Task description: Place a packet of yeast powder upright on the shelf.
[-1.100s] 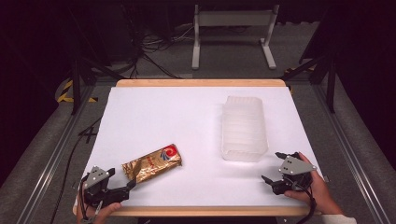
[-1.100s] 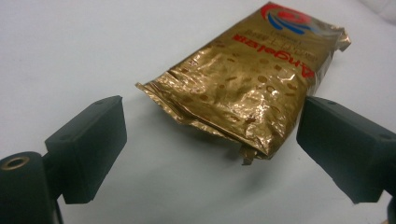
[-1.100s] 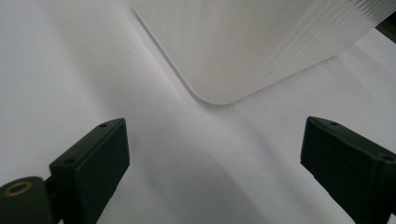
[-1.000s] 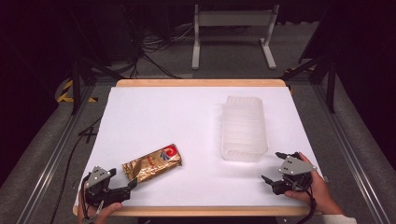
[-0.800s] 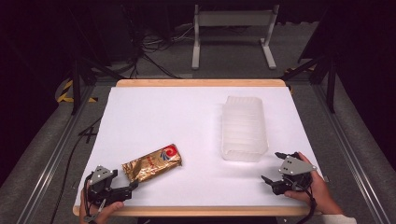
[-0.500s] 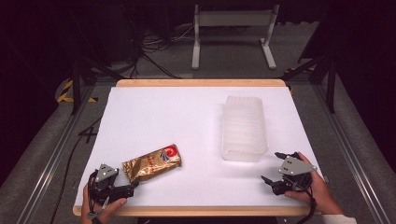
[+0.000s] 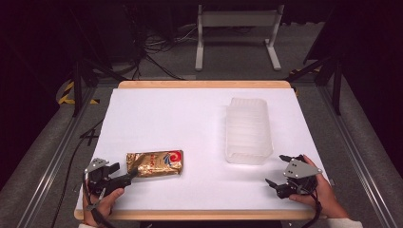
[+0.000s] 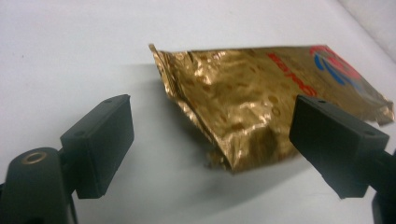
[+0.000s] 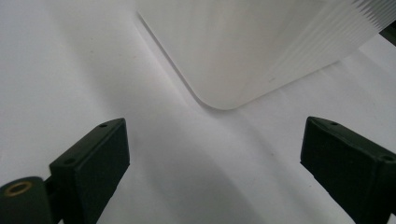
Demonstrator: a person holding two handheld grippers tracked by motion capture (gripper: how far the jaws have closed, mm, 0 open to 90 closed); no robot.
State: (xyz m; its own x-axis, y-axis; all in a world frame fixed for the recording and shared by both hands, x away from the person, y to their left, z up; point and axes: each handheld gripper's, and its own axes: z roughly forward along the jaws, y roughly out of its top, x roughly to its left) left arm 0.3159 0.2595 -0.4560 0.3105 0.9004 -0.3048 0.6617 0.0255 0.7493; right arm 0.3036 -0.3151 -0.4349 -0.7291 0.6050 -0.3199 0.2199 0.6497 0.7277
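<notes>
Left gripper view: left tongs [image 8: 212,144] wide around gold packet [image 8: 261,98].

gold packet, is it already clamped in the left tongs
No, in the left gripper view the gold packet lies on the white table with the left tongs standing open around its near corner, not pressing it.

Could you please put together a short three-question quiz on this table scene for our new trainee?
1. True or false: the left gripper has clamped the crinkled gold foil packet.
2. Which thing lies nearest the right gripper? A) the gold packet B) the ribbed translucent plastic container
3. What covers the table?

Key: 1. False, the jaws stand open around the packet's corner. 2. B. 3. A white sheet.
</notes>
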